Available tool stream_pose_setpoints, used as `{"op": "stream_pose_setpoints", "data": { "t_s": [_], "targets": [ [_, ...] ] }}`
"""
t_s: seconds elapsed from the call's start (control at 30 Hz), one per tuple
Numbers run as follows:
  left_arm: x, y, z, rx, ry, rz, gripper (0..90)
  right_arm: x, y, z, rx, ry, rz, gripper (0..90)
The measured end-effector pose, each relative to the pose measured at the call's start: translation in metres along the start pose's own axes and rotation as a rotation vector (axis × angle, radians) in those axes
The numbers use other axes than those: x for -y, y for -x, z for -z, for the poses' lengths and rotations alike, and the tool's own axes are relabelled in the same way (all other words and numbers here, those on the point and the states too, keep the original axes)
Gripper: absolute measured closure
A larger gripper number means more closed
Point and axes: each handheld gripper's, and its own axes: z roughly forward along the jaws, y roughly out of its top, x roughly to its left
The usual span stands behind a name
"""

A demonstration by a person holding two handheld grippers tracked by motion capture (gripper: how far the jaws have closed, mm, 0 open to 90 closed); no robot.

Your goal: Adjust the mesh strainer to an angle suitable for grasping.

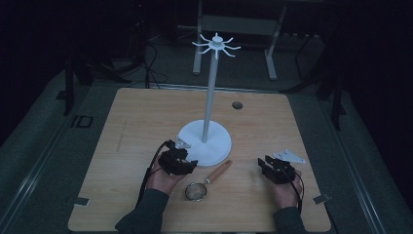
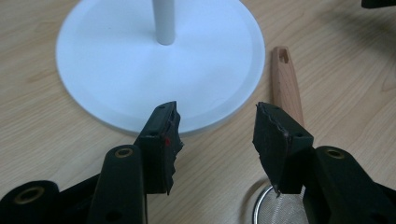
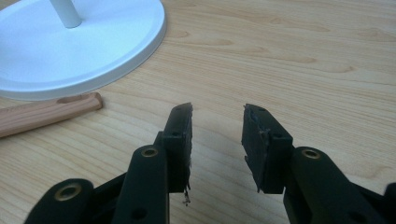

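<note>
Strainer (image 1: pixel 196 191), a small round mesh one with a wooden handle (image 1: pixel 218 171), lies on the light wooden desk (image 1: pixel 136 122) near its front edge, between the person's two hands, its handle slanting up and away to the right toward the rim of the white round base (image 1: pixel 216 146). At the left, the left claw (image 1: pixel 191 165) sits just beside the mesh bowl and next to the base's front edge; in the left gripper view its jaws stand apart with bare desk and the base rim (image 2: pixel 140 70) between them, the handle (image 2: pixel 286 84) running up past the right jaw and a sliver of the mesh (image 2: pixel 280 212) showing low beside it. Nothing is gripped there. From the middle of the base rises a slim pole (image 1: pixel 209 97) topped by a ring of white hooks (image 1: pixel 215 45). Behind the base, a small dark round hole (image 1: pixel 237 105) marks the desk. At the right, the right claw (image 1: pixel 263 165) rests well apart from the strainer, its jaws parted over bare wood in the right gripper view (image 3: pixel 217 135), holding nothing; the end of the handle (image 3: pixel 46 114) lies off to its left below the base (image 3: pixel 93 42).
</note>
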Motion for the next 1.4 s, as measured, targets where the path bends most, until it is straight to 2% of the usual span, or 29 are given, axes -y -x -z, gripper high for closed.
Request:
{"op": "stream_pose_setpoints", "data": {
  "t_s": [0.17, 0.4, 0.83, 0.97, 1.2, 1.37, 1.4],
  "targets": [
    [-0.005, 0.007, -0.008, 0.018, -0.033, -0.02, 50.5, 0.0, 0.001, 0.0, 0.0, 0.0, -0.006, 62.4],
    [-0.01, 0.014, -0.015, 0.036, -0.041, -0.027, 53.4, 0.001, 0.002, 0.0, -0.001, -0.003, -0.009, 62.2],
    [-0.021, 0.028, -0.031, 0.099, -0.148, -0.072, 57.1, 0.001, 0.003, 0.0, -0.001, -0.001, -0.018, 61.4],
    [-0.022, 0.034, -0.04, 0.118, -0.196, -0.082, 58.2, 0.002, 0.003, 0.0, -0.004, 0.001, -0.026, 61.0],
    [-0.023, 0.039, -0.049, 0.137, -0.259, -0.103, 59.6, 0.003, 0.004, 0.0, -0.007, 0.001, -0.029, 60.5],
    [-0.023, 0.042, -0.053, 0.144, -0.285, -0.106, 60.5, 0.003, 0.005, -0.001, -0.01, 0.0, -0.033, 60.3],
    [-0.023, 0.043, -0.055, 0.146, -0.305, -0.119, 60.5, 0.004, 0.005, -0.001, -0.011, -0.001, -0.032, 60.2]
  ]
}}
